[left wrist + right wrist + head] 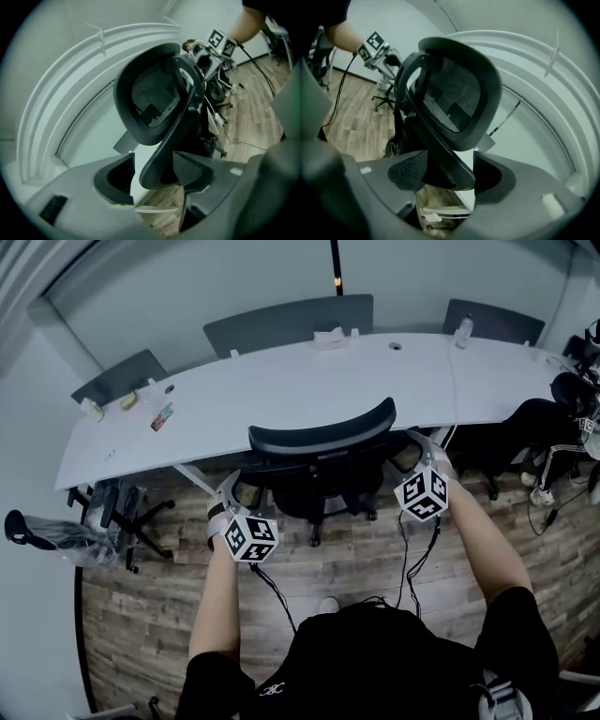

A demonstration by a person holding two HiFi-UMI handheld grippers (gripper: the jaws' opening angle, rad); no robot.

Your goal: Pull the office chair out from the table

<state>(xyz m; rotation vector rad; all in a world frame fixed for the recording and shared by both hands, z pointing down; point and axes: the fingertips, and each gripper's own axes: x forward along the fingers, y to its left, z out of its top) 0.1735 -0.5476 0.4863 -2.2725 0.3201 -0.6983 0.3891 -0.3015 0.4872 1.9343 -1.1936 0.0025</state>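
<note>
Black mesh-backed office chair (323, 434) sits tucked under the long white curved surface (300, 381) as I set both tongs at its backrest. Left tongs (232, 489) and right tongs (415, 454) gape wide, each straddling a backrest edge, unclamped. Next, I judge: squeeze both shut, then draw the chair backward.

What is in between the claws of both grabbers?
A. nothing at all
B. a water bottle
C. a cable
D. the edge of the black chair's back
D: each gripper view shows the edge of the chair back between the open jaws of the left gripper and the right gripper.
</note>
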